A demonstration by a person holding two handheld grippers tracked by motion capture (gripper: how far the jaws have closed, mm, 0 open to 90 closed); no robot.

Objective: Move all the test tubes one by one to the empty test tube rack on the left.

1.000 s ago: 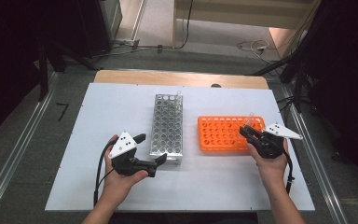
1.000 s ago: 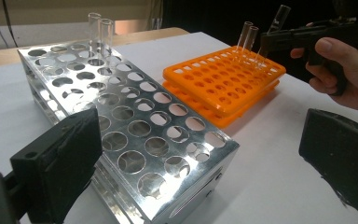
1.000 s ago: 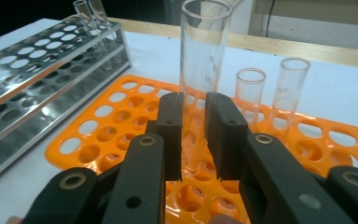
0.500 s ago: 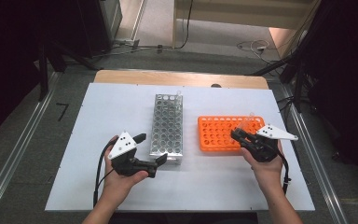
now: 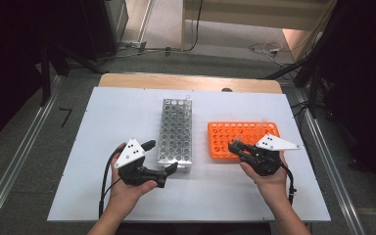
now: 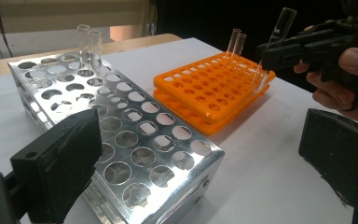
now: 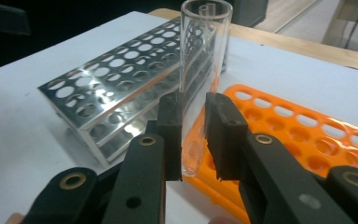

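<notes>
While the glass test tube (image 7: 200, 88) stands nearly upright in the right claw (image 7: 193, 140), clenched on its lower half, its round bottom hangs at the near-left corner of the orange rack (image 5: 242, 138). Across a bare strip of worktop (image 5: 103, 112), toward the person's left, lies the metal rack (image 5: 176, 129). By that rack's near end the left claw (image 5: 159, 159) rests released, nothing between its jaws.

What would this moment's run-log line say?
right gripper: shut on glass tube, above orange rack | left gripper: open, empty, beside metal rack
</notes>
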